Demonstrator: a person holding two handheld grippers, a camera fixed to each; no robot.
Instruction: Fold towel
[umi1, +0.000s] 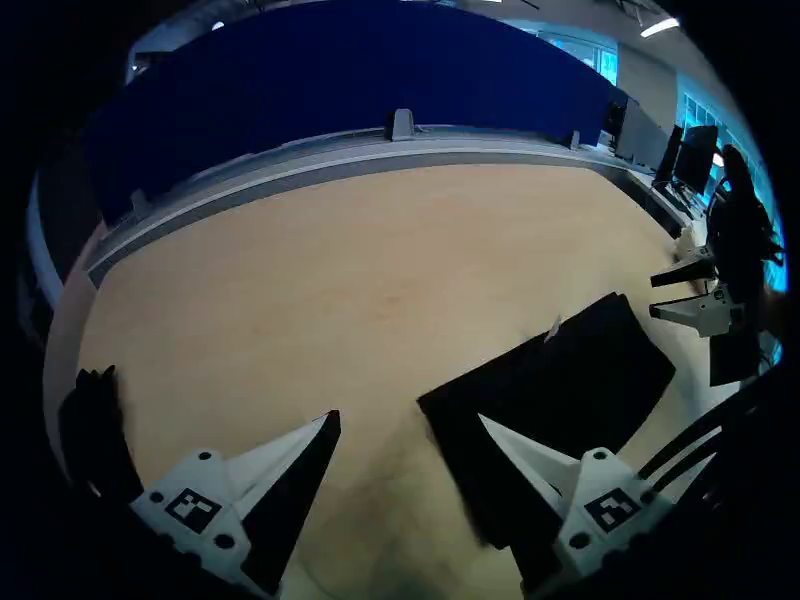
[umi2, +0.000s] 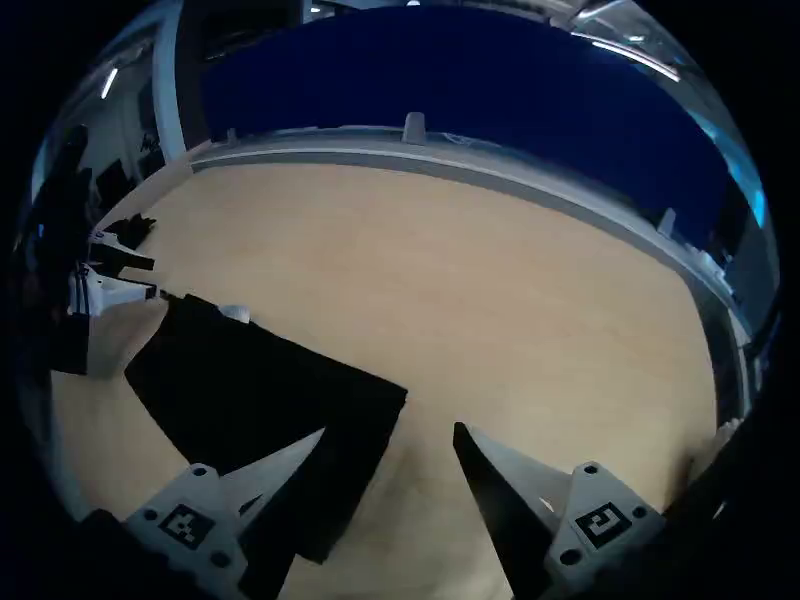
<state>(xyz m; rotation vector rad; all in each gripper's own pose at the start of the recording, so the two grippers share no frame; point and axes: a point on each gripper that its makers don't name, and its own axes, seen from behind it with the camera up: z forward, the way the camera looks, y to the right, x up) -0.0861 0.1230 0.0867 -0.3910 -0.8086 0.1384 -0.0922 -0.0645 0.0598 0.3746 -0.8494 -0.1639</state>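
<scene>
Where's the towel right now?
The towel lies flat on the table, lower right in the left gripper view, between the left claw and right claw.

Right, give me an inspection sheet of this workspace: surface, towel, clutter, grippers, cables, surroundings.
Surface: pale wooden table, smooth.
Job's things: black towel lying flat on the table, with a small white tag at one edge.
Clutter: one dark item near the table's edge; cannot tell what it is.
Grippers: left gripper open, one finger over the towel; right gripper open, one finger over the towel; neither grips it.
Cables: dark cords beside the left gripper.
Surroundings: blue partition behind a grey rail; monitors farther off.
</scene>
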